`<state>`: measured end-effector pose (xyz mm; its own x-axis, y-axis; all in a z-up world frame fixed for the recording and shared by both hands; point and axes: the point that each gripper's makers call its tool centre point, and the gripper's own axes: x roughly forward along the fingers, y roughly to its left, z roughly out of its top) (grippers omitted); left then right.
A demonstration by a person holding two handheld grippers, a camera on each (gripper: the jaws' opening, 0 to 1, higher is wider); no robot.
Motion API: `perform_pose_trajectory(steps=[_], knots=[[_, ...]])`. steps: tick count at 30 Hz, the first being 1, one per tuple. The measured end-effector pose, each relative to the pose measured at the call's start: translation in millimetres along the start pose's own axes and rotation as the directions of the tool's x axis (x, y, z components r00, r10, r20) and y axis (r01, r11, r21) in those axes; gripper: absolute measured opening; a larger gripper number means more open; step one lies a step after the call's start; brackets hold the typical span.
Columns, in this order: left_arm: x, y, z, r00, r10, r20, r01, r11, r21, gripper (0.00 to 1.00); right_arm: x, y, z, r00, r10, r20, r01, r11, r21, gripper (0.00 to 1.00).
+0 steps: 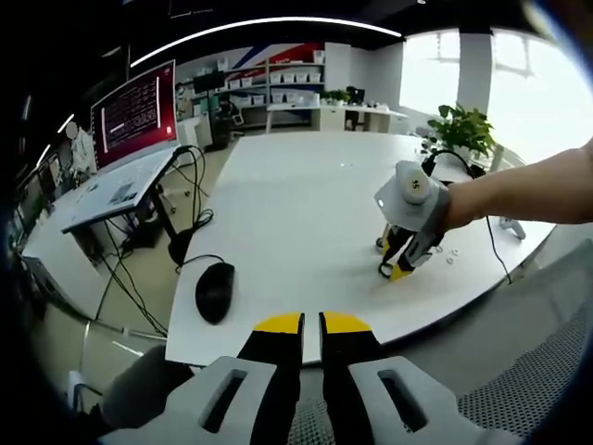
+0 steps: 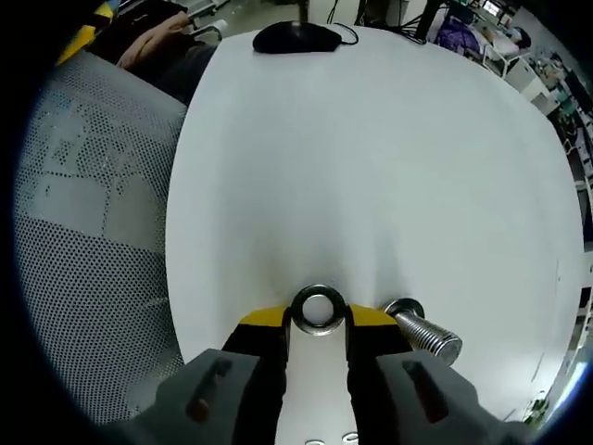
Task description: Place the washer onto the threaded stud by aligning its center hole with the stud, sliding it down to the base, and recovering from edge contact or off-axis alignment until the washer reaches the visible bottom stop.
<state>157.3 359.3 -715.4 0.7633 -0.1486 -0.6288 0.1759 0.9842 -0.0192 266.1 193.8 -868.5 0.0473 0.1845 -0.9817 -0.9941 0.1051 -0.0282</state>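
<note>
Left gripper (image 1: 310,324): your jaws rise from the bottom of the left gripper view, yellow tips nearly together with only a thin slit between them and nothing held; it is clenched and hangs off the near edge of the desk (image 1: 296,213). To its left on the desk lies a black mouse (image 1: 214,290), its cable running back toward the far edge. Farther right in the same view, your right gripper (image 1: 397,267) points down at the desk, with your forearm (image 1: 528,190) reaching in from the right; a few small washers lie on the desk just beside it.

Right gripper view: the right gripper (image 2: 318,320) grasps the washer (image 2: 318,310) by its rim, one yellow tip on each side, the centre hole showing the white desk behind it. Just right of the washer, the stud (image 2: 424,334) stands from its base on the desk, its threaded shaft leaning toward the lower right of the view. The washer is beside the stud, not on it. The mouse (image 2: 296,37) lies at the far edge of the desk.
</note>
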Motion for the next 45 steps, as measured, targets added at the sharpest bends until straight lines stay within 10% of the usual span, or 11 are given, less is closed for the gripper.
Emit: perform_pose_trajectory(steps=[23, 29, 45], knots=[[-1.4, -1.3, -1.3, 1.000, -0.007, -0.009, 0.007, 1.000, 0.009, 0.04, -1.1, 5.3, 3.4, 0.996, -0.083, 0.027, 0.086, 0.986, -0.140, 0.25], [-1.6, -1.7, -1.5, 1.000, -0.008, -0.008, 0.009, 1.000, 0.014, 0.04, -2.4, -3.8, 2.8, 0.997, -0.066, 0.040, 0.069, 0.996, -0.064, 0.24], [-1.4, -2.3, -1.0, 1.000, -0.016, -0.001, 0.016, 1.000, 0.018, 0.04, -51.1, -2.2, 0.2, 0.999, -0.042, 0.025, 0.045, 0.992, -0.118, 0.24]])
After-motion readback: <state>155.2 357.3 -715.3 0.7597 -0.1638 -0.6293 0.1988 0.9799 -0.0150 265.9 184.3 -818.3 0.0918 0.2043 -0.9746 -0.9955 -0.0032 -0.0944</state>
